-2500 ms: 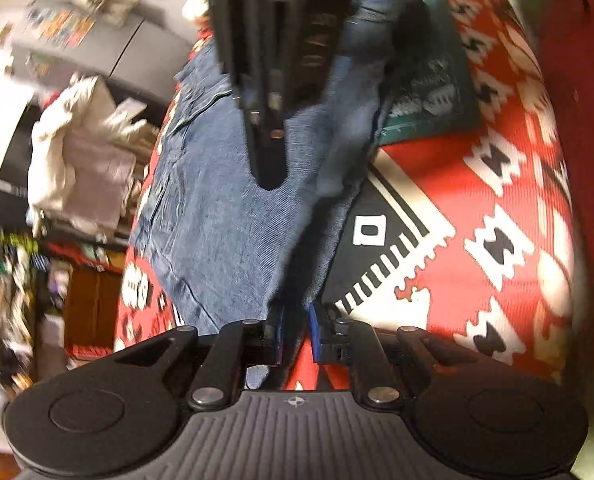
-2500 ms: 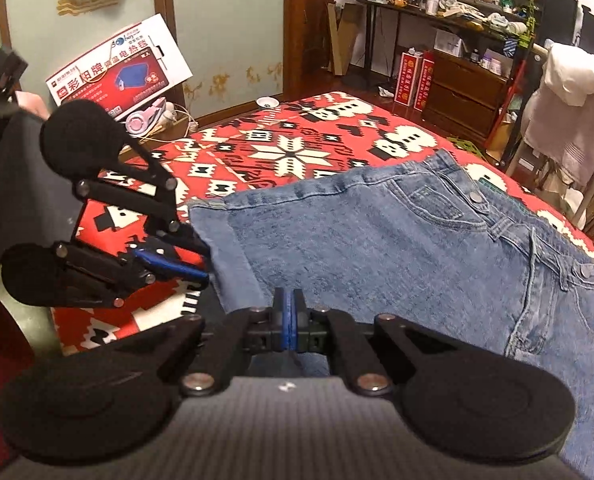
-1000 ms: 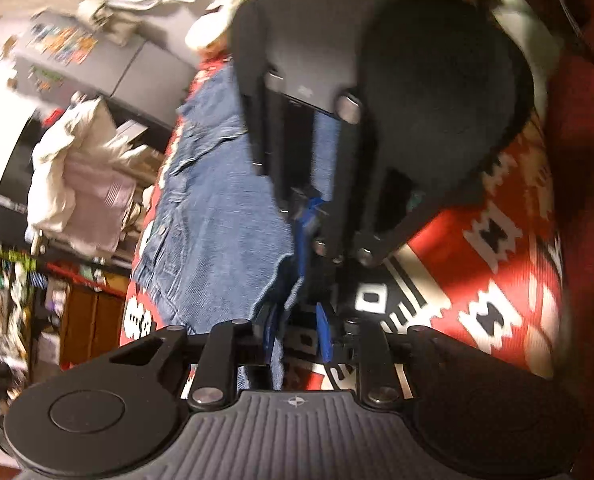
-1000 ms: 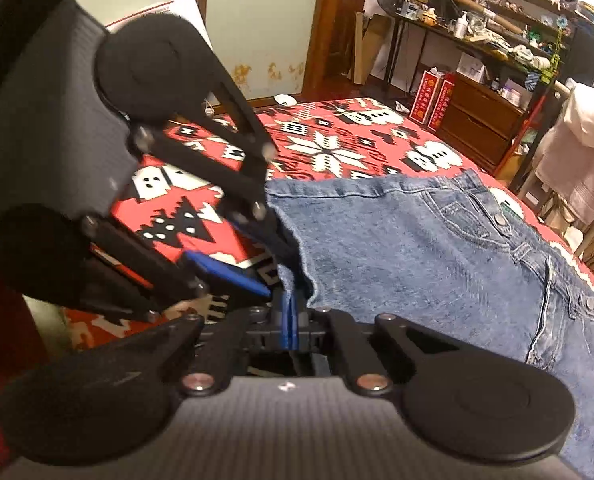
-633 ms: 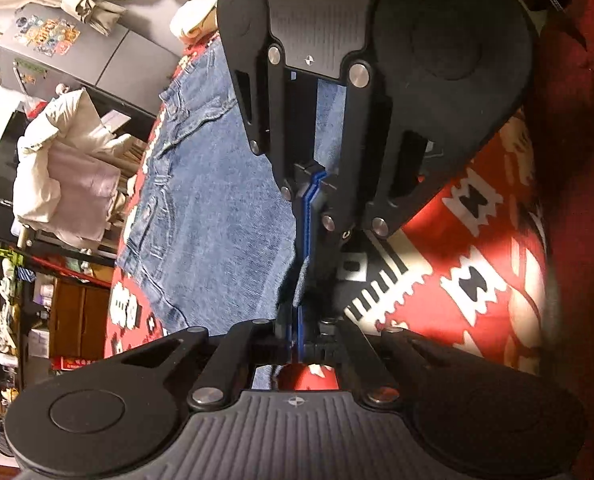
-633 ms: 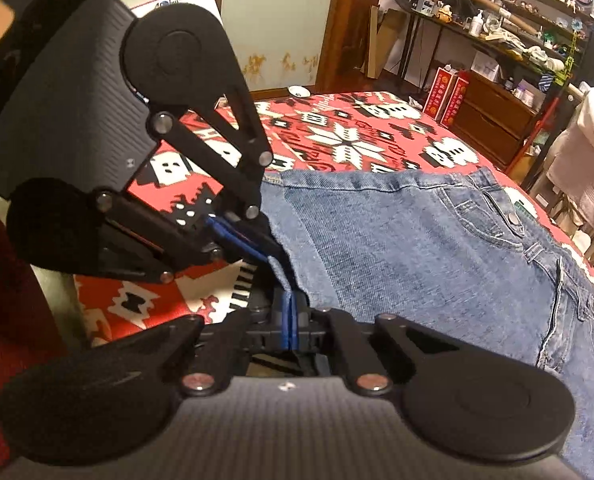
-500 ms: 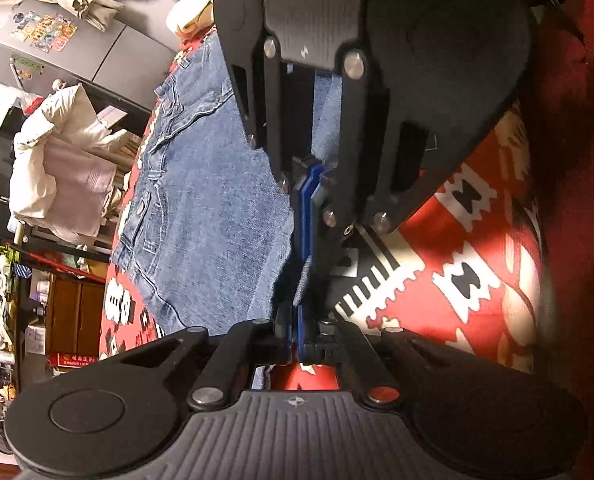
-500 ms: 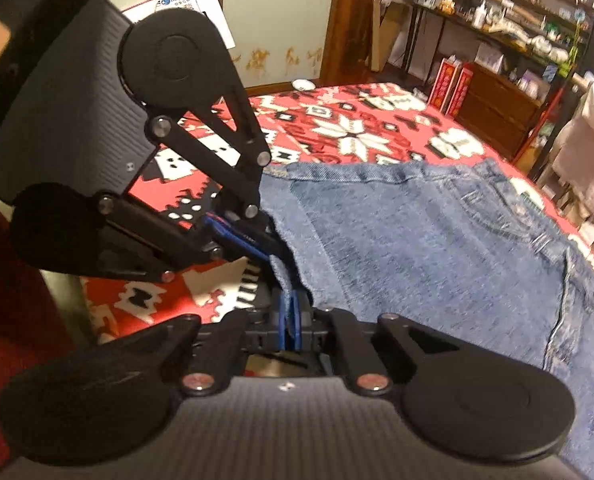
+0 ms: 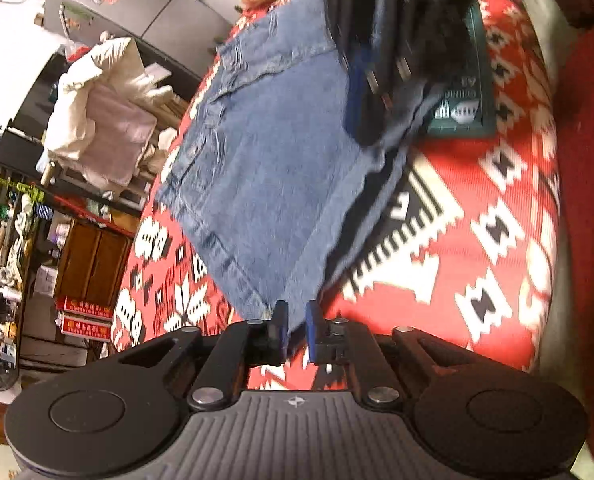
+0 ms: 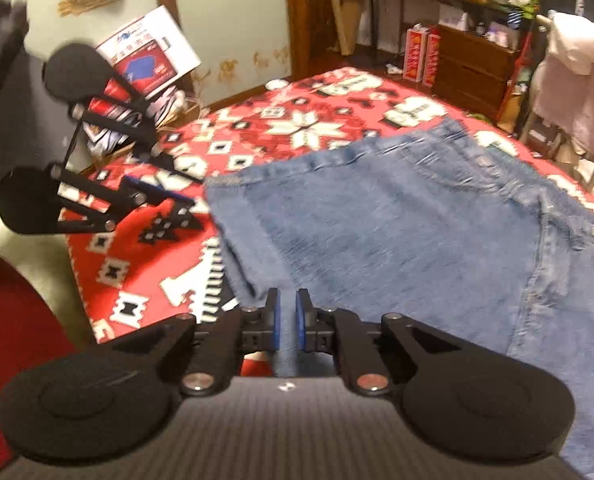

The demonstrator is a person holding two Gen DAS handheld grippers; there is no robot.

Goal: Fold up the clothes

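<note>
Jeans: blue denim pair (image 10: 397, 240) flat on the red patterned blanket (image 10: 297, 128).
Left gripper (image 9: 295, 326): jaws apart — hem seemingly between.
Right gripper (image 10: 288, 318): jaws apart, empty.

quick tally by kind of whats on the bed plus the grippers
jeans: 1
dark green printed item at the blanket's edge: 1
patterned red blanket: 1
grippers: 2, left gripper and right gripper, both open
total: 5
</note>
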